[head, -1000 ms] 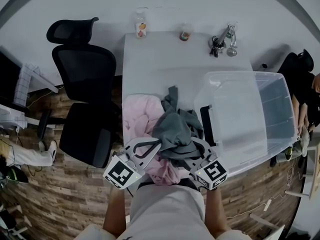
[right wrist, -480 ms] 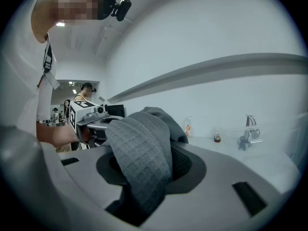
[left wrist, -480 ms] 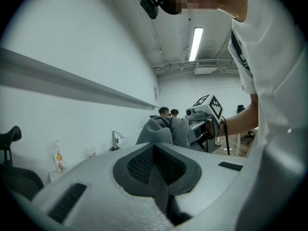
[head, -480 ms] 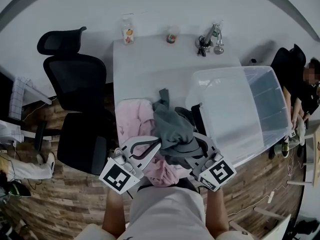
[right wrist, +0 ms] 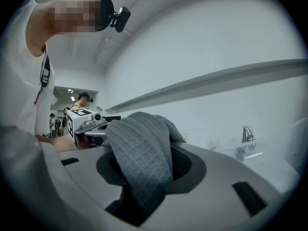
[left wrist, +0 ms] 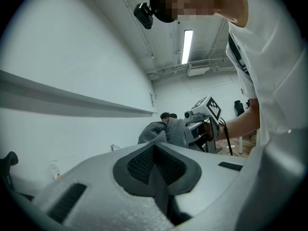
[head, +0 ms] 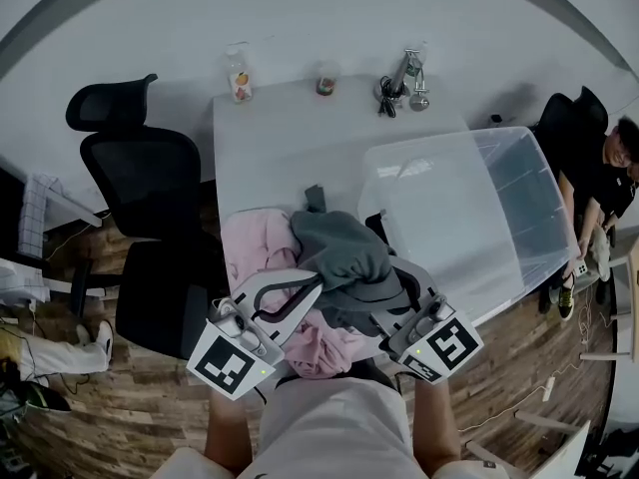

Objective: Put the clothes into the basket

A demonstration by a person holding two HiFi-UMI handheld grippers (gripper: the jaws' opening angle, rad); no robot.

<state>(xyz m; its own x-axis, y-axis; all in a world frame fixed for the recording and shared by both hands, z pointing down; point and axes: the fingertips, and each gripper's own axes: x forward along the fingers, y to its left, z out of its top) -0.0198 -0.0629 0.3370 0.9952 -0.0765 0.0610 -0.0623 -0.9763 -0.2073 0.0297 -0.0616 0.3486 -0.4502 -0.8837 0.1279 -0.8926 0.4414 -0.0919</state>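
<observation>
Head view first: the grey garment [head: 339, 257] is bunched at lower centre, held up over the near edge of the white table [head: 290, 138]. Part of it lies over the pink clothes [head: 255, 252], which spread to its left and below it. My left gripper [head: 318, 287] comes in from lower left with its tips at the grey garment's left edge. My right gripper [head: 391, 307] comes in from lower right with its tips buried under the grey folds. The basket [head: 519, 178], a clear plastic bin, fills the right half of the frame just beside the garment, and no clothes show inside it. A black office chair [head: 140, 188] is at left and a small bottle [head: 239, 73] stands at the table's far edge. Left gripper view: the jaws are closed pad to pad at lower centre [left wrist: 156, 177]. I see no fabric plainly between them, so I can't tell if they pinch an edge. The grey garment [left wrist: 156, 131] shows beyond them at mid frame. Right gripper view: the jaws [right wrist: 144, 177] are clamped on the grey garment [right wrist: 139, 148], and a thick fold bulges up out of the pads at centre.
</observation>
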